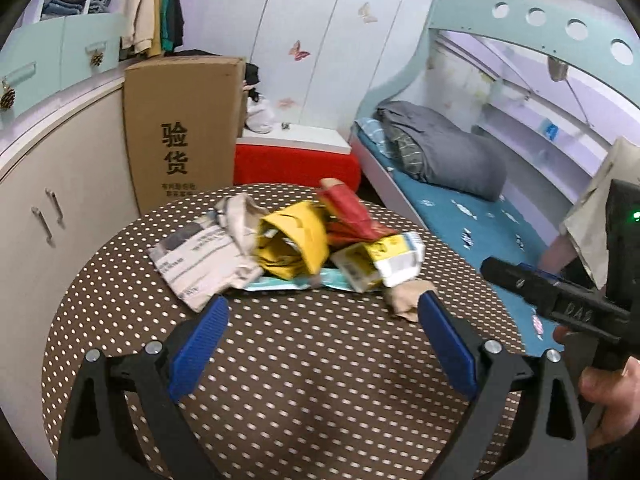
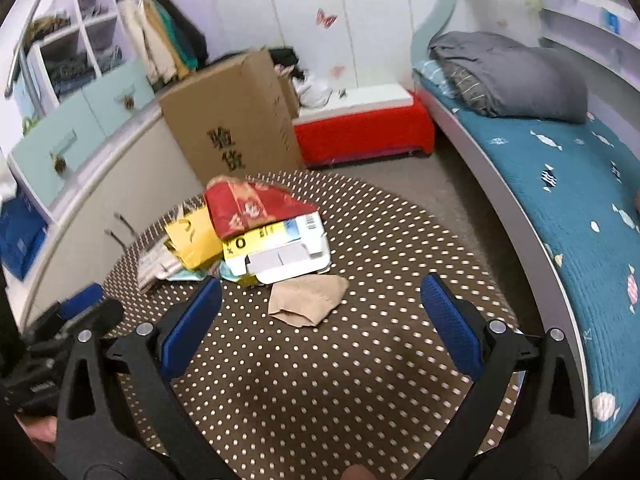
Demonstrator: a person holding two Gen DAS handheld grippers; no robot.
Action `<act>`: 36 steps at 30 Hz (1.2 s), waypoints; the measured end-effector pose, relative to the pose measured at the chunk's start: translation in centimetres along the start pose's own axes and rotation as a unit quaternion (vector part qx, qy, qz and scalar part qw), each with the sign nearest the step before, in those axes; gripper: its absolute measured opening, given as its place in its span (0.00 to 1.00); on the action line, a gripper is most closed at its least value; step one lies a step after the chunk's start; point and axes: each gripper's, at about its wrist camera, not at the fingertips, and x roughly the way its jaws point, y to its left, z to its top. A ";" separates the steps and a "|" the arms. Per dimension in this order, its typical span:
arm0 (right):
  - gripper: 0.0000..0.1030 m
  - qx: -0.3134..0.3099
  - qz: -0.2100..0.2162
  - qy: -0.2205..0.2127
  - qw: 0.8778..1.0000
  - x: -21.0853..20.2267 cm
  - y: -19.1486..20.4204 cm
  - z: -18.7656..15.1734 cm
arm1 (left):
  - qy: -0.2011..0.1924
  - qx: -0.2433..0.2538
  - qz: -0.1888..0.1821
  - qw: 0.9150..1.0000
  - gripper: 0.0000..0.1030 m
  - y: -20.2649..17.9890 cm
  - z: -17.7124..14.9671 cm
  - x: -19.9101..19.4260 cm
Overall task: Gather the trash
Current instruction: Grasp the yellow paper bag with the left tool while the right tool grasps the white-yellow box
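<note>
A heap of trash lies on the far half of a round brown polka-dot table [image 1: 280, 360]. It holds a crumpled newspaper [image 1: 200, 256], a yellow bag [image 1: 294, 240], a red packet [image 1: 348, 212], a white and yellow carton [image 1: 384, 260] and a tan paper scrap [image 1: 404, 300]. My left gripper [image 1: 324, 336] hovers open just short of the heap, nothing between its blue pads. In the right wrist view the red packet [image 2: 248, 208] tops the carton [image 2: 280, 252], and the tan scrap [image 2: 308, 296] lies in front. My right gripper [image 2: 320, 320] is open above the bare table [image 2: 320, 380], just behind that scrap.
A tall cardboard box [image 1: 180, 132] stands behind the table beside a beige cabinet [image 1: 60, 220]. A red bench [image 1: 296, 164] sits against the wardrobe. A bed with a teal sheet [image 2: 560, 184] and grey duvet [image 2: 512, 76] runs along the right.
</note>
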 end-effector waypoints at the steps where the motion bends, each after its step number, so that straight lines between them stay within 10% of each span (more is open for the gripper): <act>1: 0.94 -0.003 0.003 0.006 1.000 0.7 0.2 0.1 | 0.001 -0.001 0.002 1.000 0.91 0.4 0.0 0.3; 24: 0.90 -0.042 0.044 0.047 0.997 10.2 2.0 1.7 | 0.019 0.072 -0.018 0.997 0.90 2.1 5.1 9.8; 27: 0.90 -0.034 0.053 0.041 0.997 9.3 1.4 1.3 | 0.038 0.066 -0.038 0.996 0.53 2.0 5.2 10.7; 31: 0.90 -0.035 0.054 0.030 0.997 7.7 1.3 0.7 | 0.054 0.065 -0.045 0.995 0.45 1.9 4.4 11.2; 34: 0.90 -0.029 0.053 0.023 0.998 6.4 1.1 0.5 | 0.051 0.077 -0.037 0.995 0.48 1.2 3.7 10.6; 36: 0.90 -0.023 0.051 0.019 0.998 5.6 0.8 0.4 | 0.050 0.091 -0.025 0.994 0.71 0.6 3.8 10.7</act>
